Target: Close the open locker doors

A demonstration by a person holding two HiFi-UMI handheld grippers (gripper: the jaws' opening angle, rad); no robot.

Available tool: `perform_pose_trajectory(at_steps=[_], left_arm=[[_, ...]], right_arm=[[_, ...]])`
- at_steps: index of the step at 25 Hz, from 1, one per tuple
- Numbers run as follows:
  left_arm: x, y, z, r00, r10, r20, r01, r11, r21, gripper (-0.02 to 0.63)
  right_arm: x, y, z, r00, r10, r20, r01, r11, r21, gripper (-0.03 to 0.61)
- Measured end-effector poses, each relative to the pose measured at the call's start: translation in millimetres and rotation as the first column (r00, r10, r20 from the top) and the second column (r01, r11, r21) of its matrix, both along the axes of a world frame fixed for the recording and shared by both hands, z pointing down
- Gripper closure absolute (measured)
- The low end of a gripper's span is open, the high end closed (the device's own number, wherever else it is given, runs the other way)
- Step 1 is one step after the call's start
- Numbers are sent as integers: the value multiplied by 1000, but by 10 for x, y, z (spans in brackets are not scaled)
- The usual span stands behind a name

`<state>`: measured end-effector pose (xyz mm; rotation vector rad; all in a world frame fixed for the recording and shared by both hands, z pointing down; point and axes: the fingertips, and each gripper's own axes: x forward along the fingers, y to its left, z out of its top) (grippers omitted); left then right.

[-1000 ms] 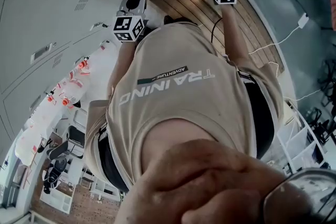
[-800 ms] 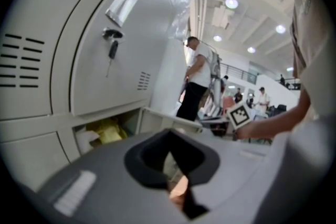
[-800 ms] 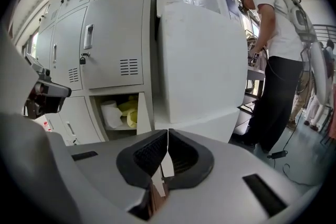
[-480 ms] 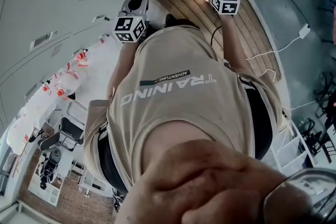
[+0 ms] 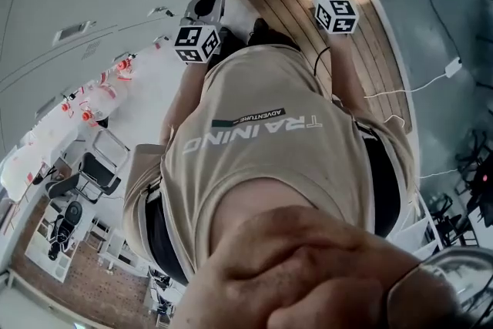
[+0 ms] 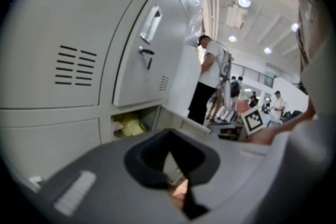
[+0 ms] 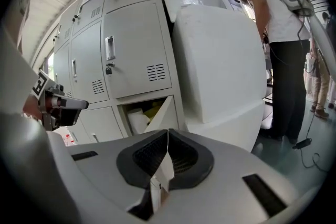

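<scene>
Left tool (image 6: 176, 162): jaws pressed together | right tool (image 7: 167, 139): jaws pressed together | locker door (image 7: 160, 112): ajar, lower compartment, clear of both tools

A: Entry one?
B: A grey metal locker bank (image 7: 131, 50) is standing at the left. Its open lower compartment (image 7: 122, 113) is holding a white roll (image 7: 137, 122) left of a yellow bundle (image 7: 153, 109).
A: Right of it?
B: A big white block (image 7: 218, 71) is sitting just beside the locker bank, and a person (image 7: 286, 60) is standing right of the block.
</scene>
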<state>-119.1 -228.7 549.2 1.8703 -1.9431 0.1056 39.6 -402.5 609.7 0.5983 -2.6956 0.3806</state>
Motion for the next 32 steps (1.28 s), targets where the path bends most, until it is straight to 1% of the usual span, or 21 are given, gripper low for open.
perform_pose_trajectory(at_steps=[5,10,14,19,25,32], left_arm=[[-81,99,-41,1000,-16,0,16,1000,10,614],[-83,192,-91,1000,5,1,-5,1000,16,614],[-202,285,-123,1000,-5,8,5,1000,27,614],[-397,400,-98,999,-44,6,44,998,35,614],[-584,549,-136,995,-101,2,101,994,52,614],[-716,700,-135,989,-150,-4,150,987,62,614]], right_arm=[[-178,152,-56,998,-58,9,58,998,17,563],[-328,342,-52,996,-88,-1,88,996,-2,563],[-504,494,-61,992,-123,8,123,992,-9,563],[-760,642,-66,980,-201,1,201,980,2,563],[-1057,783,-94,963,-269,-1,269,963,0,563],[-1330,891,-91,948,-319,-4,319,948,6,563]])
